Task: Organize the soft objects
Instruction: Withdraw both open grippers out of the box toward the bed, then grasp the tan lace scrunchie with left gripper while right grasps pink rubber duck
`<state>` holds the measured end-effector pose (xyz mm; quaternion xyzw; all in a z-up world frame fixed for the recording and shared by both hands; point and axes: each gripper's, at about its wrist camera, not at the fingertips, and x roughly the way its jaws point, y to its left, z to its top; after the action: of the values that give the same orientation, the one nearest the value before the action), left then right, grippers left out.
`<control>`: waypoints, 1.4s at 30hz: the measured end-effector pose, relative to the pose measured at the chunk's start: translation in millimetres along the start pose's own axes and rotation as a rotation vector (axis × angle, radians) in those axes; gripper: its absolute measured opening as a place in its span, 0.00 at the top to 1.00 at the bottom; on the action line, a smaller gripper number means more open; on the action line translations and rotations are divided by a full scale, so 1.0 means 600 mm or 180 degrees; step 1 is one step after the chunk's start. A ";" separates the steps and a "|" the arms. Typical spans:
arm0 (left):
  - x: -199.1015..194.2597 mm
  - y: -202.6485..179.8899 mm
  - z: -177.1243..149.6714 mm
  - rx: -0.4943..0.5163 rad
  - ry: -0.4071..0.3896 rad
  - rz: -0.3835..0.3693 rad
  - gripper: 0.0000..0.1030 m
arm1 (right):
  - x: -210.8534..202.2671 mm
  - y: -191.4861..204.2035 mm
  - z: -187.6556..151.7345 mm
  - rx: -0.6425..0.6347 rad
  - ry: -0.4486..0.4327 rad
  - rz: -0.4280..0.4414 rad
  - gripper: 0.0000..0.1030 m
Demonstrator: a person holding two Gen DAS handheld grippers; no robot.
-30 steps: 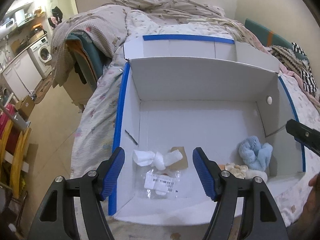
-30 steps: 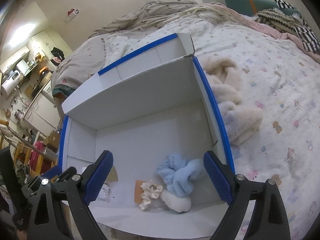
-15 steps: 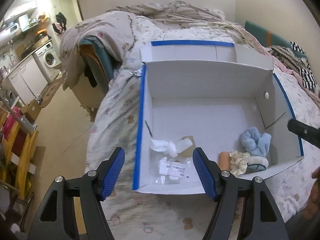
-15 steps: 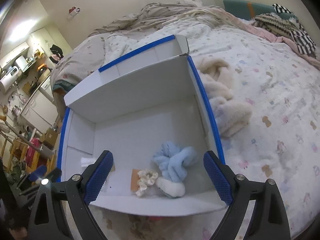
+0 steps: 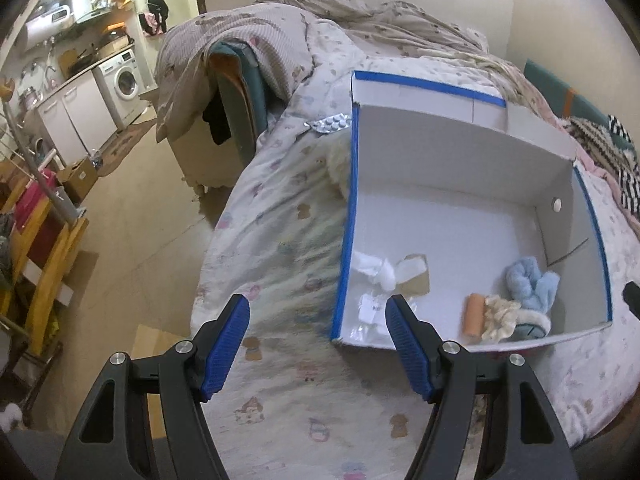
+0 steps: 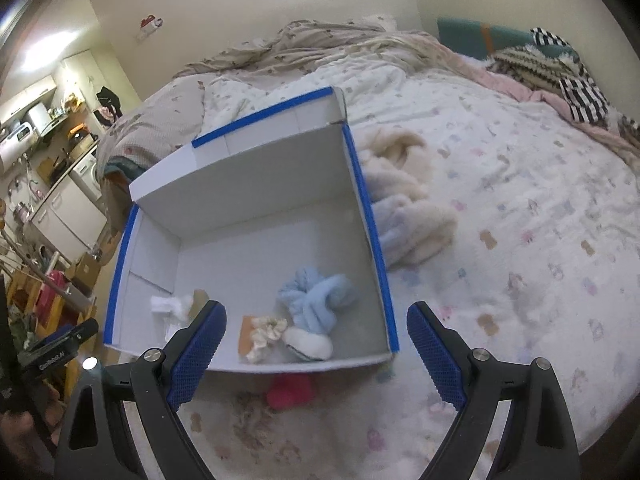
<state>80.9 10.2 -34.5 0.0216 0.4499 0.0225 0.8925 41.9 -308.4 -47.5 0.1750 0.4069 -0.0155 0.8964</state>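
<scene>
A white box with blue-taped edges (image 5: 460, 152) (image 6: 248, 176) lies open on the bed. Inside it lie a light blue fluffy bundle (image 5: 530, 284) (image 6: 316, 300), a cream scrunchie (image 5: 500, 316) (image 6: 266, 336), a white slipper (image 6: 308, 346), an orange roll (image 5: 473, 315) and white cloth pieces (image 5: 380, 268) (image 6: 170, 306). My left gripper (image 5: 318, 348) is open and empty, over the bedsheet left of the box. My right gripper (image 6: 316, 354) is open and empty, above the box's near wall. A red soft item (image 6: 288, 392) lies on the bed in front of the box.
A cream and pale blue fluffy pile (image 6: 404, 208) lies on the bed right of the box. A pill blister pack (image 5: 330, 123) lies by the box's far left corner. Striped knitwear (image 6: 560, 68) sits at the bed's far right. The floor drops off at left (image 5: 132, 208).
Both grippers have pulled back from the box and stayed open. The left one has swung left, over the bedsheet. The red item has come into the right wrist view.
</scene>
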 end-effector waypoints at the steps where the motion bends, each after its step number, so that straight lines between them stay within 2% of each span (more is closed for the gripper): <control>1: 0.001 0.000 -0.004 0.0003 0.0012 0.0005 0.34 | -0.001 -0.004 -0.003 0.0031 0.0023 0.0008 0.05; 4: 0.008 0.000 -0.018 0.0022 0.0108 -0.0008 0.34 | 0.000 -0.009 -0.014 0.0093 0.0087 -0.0014 0.05; 8: 0.033 -0.005 -0.041 0.0102 0.0343 0.0126 0.34 | 0.019 -0.013 -0.034 0.0058 0.0313 -0.0264 0.05; 13: 0.062 -0.007 -0.060 0.0066 0.0668 0.0027 0.34 | 0.054 -0.011 -0.055 0.0050 0.0657 -0.0270 0.05; 16: 0.075 -0.012 -0.071 0.0098 0.0790 0.0027 0.34 | 0.066 -0.002 -0.064 -0.0015 0.0748 -0.0269 0.05; 24: 0.108 -0.039 -0.092 0.0019 0.1176 -0.0294 0.34 | 0.109 -0.002 -0.080 0.0201 0.1060 -0.0094 0.05; 30: 0.120 -0.102 -0.106 0.0179 0.1326 -0.0535 0.34 | 0.138 -0.002 -0.079 0.0285 0.1179 -0.0092 0.05; 32: 0.119 -0.132 -0.108 0.0287 0.1312 -0.0629 0.34 | 0.144 0.000 -0.078 0.0279 0.1208 -0.0100 0.05; 35: 0.135 -0.183 -0.120 0.0506 0.1422 -0.0803 0.34 | 0.148 -0.001 -0.081 0.0266 0.1243 -0.0108 0.05; 40: 0.174 -0.243 -0.157 0.0788 0.1610 -0.0744 0.36 | 0.154 -0.006 -0.083 0.0286 0.1280 -0.0078 0.05; 42: 0.179 -0.249 -0.160 0.0799 0.1594 -0.0707 0.37 | 0.157 -0.009 -0.082 0.0283 0.1293 -0.0096 0.05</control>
<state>70.9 -130.8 -186.5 0.0761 0.6549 -0.1265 0.7412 68.1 -286.3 -148.3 0.2077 0.5808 -0.0113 0.7870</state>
